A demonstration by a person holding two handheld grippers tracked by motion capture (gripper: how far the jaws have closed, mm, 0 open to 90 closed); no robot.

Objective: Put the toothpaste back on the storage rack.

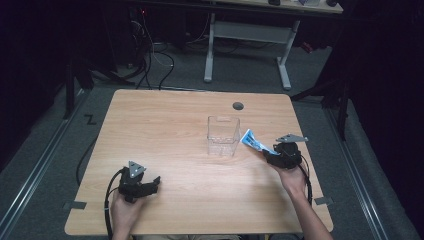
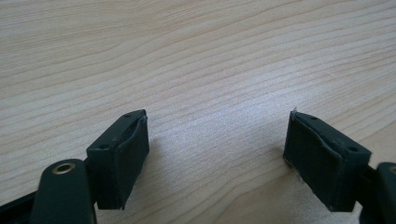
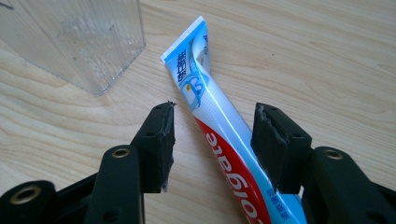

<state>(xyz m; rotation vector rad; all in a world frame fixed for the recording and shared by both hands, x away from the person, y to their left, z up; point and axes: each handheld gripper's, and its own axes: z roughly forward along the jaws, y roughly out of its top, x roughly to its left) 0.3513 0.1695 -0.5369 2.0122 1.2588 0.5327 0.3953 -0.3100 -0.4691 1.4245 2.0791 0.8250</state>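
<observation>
One wooden table [image 1: 165, 125] carries one clear plastic container [image 1: 223, 135], standing upright, and one toothpaste tube [image 3: 212, 126] just beside it. The right gripper view resolves the tube's red lettering, partly cut off, and small blue characters too fine to read. The right gripper [image 3: 212, 140] stands part open; the tube lies between its jaws, against one pad. The left gripper [image 2: 217, 149] stands wide open over bare wood, holding nothing.

"olgate" on toothpaste tube [image 3: 229, 154]
</observation>
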